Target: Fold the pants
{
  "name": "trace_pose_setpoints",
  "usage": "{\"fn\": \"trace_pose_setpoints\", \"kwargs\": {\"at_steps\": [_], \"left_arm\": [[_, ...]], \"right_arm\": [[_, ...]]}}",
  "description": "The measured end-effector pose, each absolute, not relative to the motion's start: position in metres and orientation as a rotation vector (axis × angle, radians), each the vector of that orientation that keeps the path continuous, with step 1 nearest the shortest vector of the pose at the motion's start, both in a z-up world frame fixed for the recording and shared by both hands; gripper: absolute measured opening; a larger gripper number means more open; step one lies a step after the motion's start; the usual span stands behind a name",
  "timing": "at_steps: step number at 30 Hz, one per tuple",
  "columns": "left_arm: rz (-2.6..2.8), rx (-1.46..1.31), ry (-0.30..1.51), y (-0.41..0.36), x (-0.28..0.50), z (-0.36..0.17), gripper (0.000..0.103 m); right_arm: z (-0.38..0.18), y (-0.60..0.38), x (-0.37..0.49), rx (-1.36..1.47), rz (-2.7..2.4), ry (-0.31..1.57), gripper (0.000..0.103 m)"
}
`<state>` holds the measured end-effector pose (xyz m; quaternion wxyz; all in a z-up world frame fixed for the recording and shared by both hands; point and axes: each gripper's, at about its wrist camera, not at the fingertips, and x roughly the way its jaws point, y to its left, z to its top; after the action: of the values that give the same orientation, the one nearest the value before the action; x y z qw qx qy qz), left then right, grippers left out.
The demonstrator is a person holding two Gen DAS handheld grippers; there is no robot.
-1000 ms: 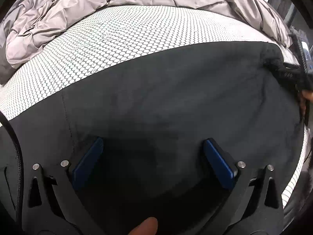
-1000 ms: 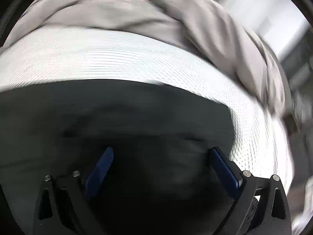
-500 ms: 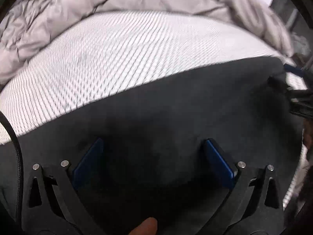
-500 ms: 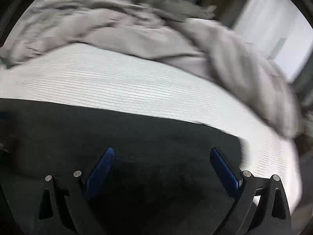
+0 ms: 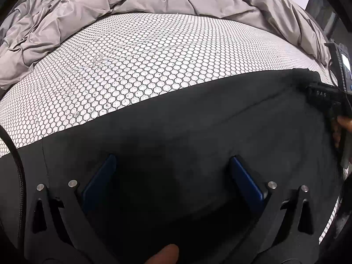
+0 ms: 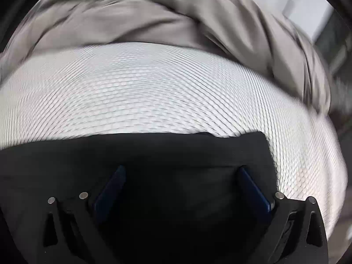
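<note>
Dark pants (image 5: 198,136) lie flat on a bed sheet with a white honeycomb print (image 5: 143,66). My left gripper (image 5: 172,160) hovers open over the cloth, blue pads wide apart and nothing between them. At the far right of the left wrist view the other gripper's black body sits at the pants' right corner, held by a hand (image 5: 343,123). In the right wrist view the pants (image 6: 154,160) fill the lower half, their far right corner (image 6: 261,138) lying on the sheet. My right gripper (image 6: 181,171) is open above the cloth, holding nothing. This view is blurred.
A crumpled grey duvet (image 5: 132,2) is heaped along the far side of the bed, also seen as the duvet (image 6: 154,17) in the right wrist view. The patterned sheet (image 6: 154,88) lies bare between pants and duvet. A black cable (image 5: 15,160) curves at the left edge.
The right gripper's view has swung, now showing the pants' right corner closer below it. The left gripper wobbled and settled near where it was. Both stayed open.
</note>
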<state>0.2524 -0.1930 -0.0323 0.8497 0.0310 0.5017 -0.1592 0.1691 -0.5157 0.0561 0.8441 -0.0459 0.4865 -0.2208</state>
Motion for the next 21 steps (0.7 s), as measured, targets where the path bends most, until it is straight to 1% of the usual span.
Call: {"fn": "trace_pose_setpoints", "kwargs": {"at_steps": [3,5,8,11,14,17,19,20,21], "left_arm": [[-0.328,0.064,1.063,-0.192,0.251,-0.029,0.103],[-0.310,0.058,1.075,-0.190,0.249,-0.022,0.102],[-0.353,0.065,1.023,-0.196,0.228,0.002,0.102],[-0.434,0.079,0.993,-0.213,0.200,0.010,0.102],[-0.504,0.112,1.090,-0.228,0.185,-0.011,0.102],[-0.464,0.173,1.087,-0.225,0.180,-0.021,0.103],[-0.463,0.151,1.090,-0.219,0.180,-0.020,0.102],[-0.456,0.147,1.092,-0.217,0.181,-0.020,0.103],[-0.453,0.145,1.093,-0.215,0.181,-0.021,0.103]], "right_arm": [[0.069,-0.499,0.160,-0.161,-0.484,1.012,0.101],[0.087,-0.480,0.146,-0.177,-0.435,0.973,0.101],[0.098,-0.458,0.133,-0.132,-0.286,0.955,0.101],[0.085,-0.425,0.125,-0.100,-0.065,1.020,0.101],[0.058,-0.399,0.117,-0.226,0.053,1.094,0.101],[0.050,-0.420,0.102,-0.227,0.022,1.110,0.101],[0.057,-0.454,0.086,-0.221,-0.109,1.097,0.101],[0.060,-0.478,0.077,-0.223,-0.185,1.082,0.099],[0.060,-0.492,0.071,-0.205,-0.222,1.080,0.101]]}}
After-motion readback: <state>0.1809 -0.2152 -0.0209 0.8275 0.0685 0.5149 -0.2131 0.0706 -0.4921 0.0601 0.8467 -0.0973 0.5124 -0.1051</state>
